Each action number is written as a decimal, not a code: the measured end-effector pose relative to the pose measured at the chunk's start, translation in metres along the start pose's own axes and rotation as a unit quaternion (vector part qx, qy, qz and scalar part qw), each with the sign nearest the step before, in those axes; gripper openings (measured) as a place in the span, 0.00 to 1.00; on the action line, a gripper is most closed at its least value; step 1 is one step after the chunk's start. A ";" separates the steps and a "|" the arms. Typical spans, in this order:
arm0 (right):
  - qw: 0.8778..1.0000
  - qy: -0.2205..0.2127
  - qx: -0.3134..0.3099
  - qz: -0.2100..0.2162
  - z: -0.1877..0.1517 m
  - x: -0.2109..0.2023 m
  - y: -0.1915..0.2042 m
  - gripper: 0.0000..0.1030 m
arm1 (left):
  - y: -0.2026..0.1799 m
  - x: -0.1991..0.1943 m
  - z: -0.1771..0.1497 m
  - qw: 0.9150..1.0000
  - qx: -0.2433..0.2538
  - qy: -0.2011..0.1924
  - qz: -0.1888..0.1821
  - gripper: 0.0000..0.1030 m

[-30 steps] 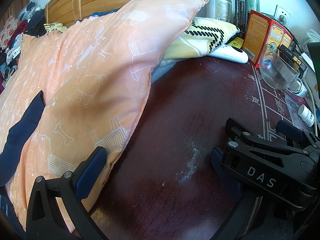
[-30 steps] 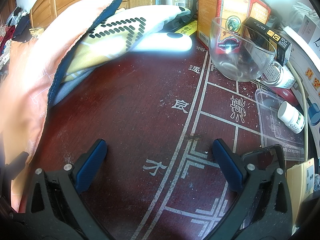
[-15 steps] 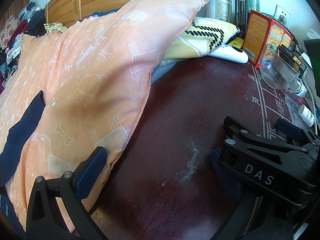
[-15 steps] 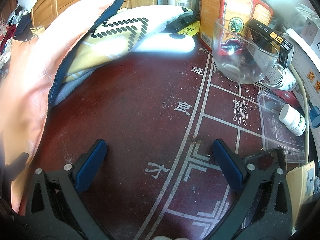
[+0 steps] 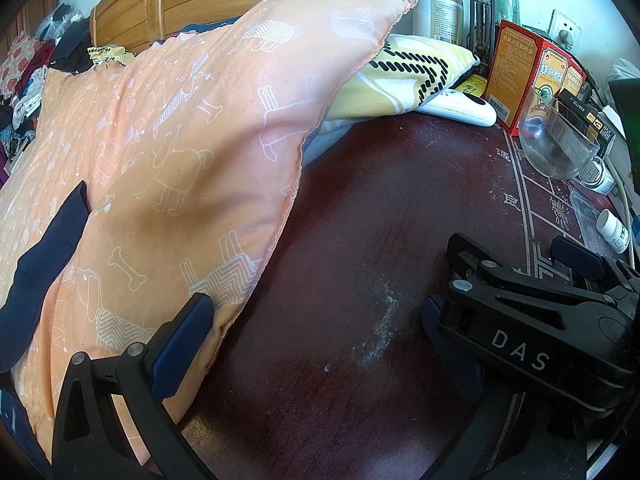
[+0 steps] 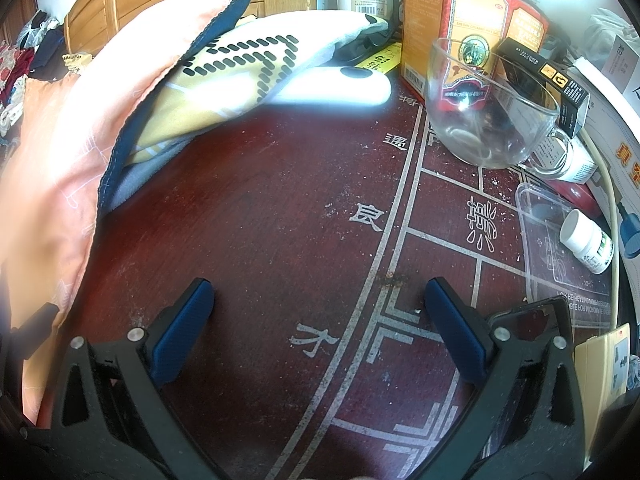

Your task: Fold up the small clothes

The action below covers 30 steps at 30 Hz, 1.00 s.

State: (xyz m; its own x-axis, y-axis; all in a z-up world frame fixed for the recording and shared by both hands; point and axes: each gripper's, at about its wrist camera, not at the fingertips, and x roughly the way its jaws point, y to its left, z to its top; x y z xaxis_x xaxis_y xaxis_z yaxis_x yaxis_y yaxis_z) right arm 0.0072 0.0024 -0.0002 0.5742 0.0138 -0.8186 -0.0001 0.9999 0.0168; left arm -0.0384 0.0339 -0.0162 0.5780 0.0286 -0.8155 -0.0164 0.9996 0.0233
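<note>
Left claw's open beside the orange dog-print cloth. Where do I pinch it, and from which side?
Probably the near lower corner of the orange cloth, where its thin edge overhangs the dark red table. Come in from the table side: the left claw is open, one finger already against that hem.

dark red table (image 6: 260, 240) with white line markings, glass cup (image 6: 486, 108) at its far right, red-orange boxes (image 6: 472, 20) behind cup, white pill bottle (image 6: 586, 246) right of cup, orange dog-print pillow (image 5: 180, 168) overhanging table's left edge
</note>
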 end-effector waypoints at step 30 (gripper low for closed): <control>1.000 -0.001 0.019 0.009 0.003 0.002 -0.006 1.00 | 0.000 0.000 0.000 1.000 0.000 0.000 0.000 1.00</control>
State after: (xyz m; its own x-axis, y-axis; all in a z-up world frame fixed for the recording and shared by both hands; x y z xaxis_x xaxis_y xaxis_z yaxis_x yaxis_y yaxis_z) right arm 0.0105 -0.0037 0.0002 0.5760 0.0308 -0.8169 0.0218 0.9984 0.0529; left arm -0.0384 0.0340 -0.0166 0.5781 0.0286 -0.8155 -0.0162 0.9996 0.0236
